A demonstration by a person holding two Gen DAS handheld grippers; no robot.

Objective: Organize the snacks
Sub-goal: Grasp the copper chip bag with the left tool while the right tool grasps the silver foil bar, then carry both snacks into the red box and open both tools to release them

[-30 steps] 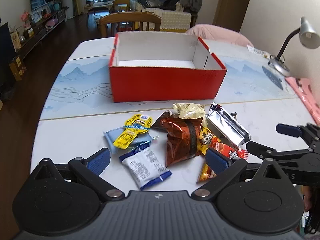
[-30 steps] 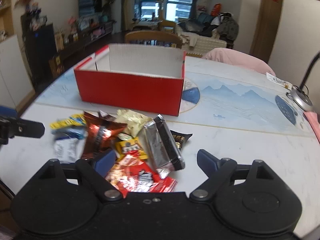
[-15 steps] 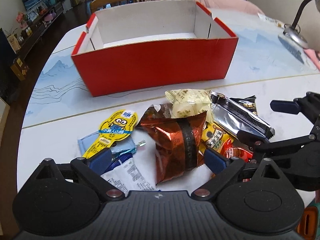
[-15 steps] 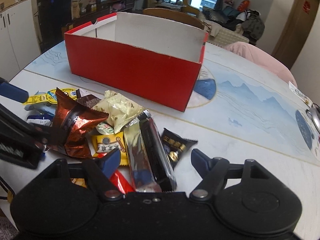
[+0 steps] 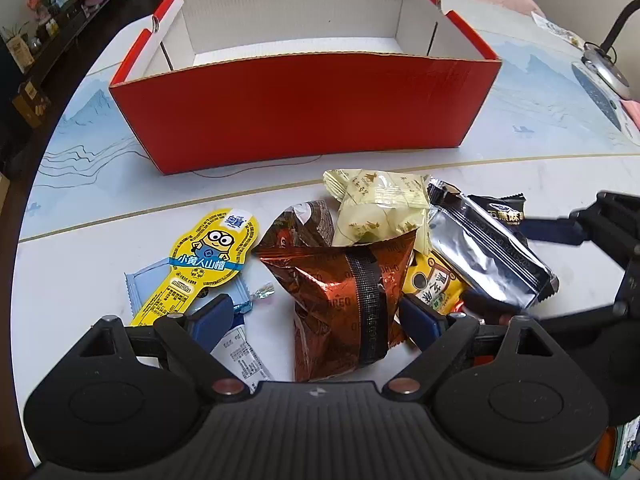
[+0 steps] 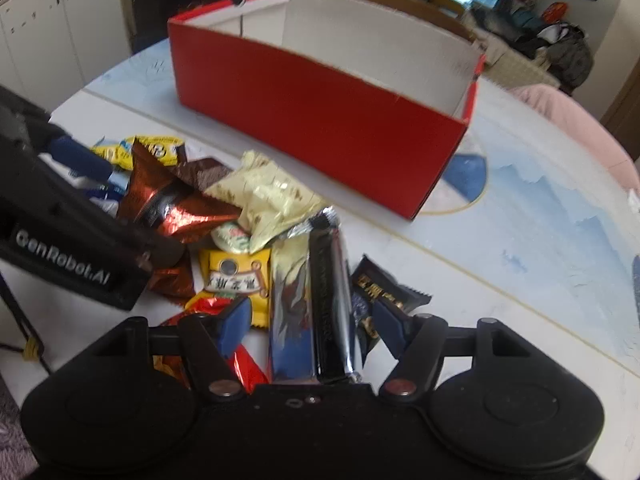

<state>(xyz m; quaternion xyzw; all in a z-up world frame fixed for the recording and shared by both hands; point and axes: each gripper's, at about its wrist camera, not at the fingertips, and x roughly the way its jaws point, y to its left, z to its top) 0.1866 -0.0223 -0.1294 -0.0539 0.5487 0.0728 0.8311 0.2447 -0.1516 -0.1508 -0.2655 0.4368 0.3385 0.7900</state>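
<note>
Two tongs point steeply down at a heap of snacks on the counter, near its front edge, with the red box [image 5: 308, 108] standing empty just behind the heap, toward the middle of the counter.

Left tongs [image 5: 316, 316] hang over the left half of the heap. Their jaws are wide but closing, and the copper bag [image 5: 344, 292] lies between them; the pads do not press it yet. A yellow packet [image 5: 204, 260] and a white packet [image 5: 240, 356] lie by the left finger.

Right tongs [image 6: 308, 324] reach in from the right side of the heap, tilted over it. Their jaws are about half open and closing, astride the silver bar [image 6: 312, 308]; the pads stand just beside it, not clearly touching. A black packet [image 6: 384, 288] lies under the right finger, a cream packet [image 6: 272, 196] further back toward the box.
</note>
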